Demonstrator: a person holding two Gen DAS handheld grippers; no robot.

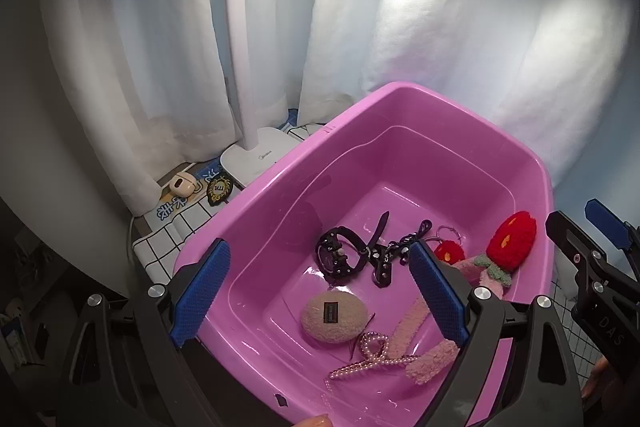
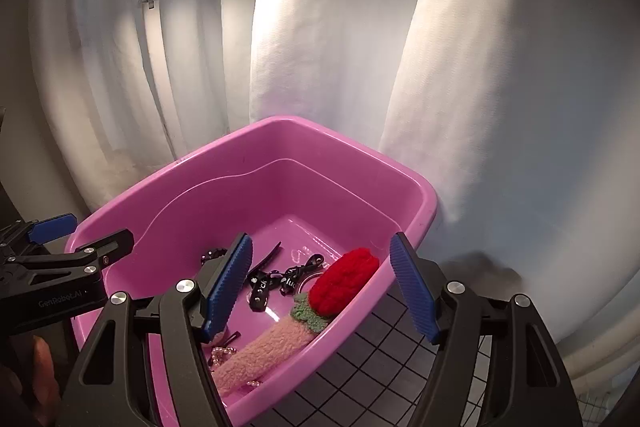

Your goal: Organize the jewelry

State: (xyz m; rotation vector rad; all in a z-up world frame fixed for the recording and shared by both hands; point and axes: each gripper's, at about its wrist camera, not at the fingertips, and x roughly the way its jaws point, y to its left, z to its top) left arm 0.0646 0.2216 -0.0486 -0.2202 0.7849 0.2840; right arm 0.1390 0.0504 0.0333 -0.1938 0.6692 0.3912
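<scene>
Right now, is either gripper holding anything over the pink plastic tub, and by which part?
Nothing is held. The left gripper and right gripper both stand open and empty above the pink plastic tub.

- A desk lamp [image 1: 240, 27] overhead throws hard white glare onto the curtain [image 1: 440, 27] beyond both claws.
- The pink tub [image 1: 280, 195] floor shows wet-looking specular glints.
- Fisheye bending curves the edges, and the corners fall dark.
- Both views are sharp centrally and soft toward the rims.
</scene>
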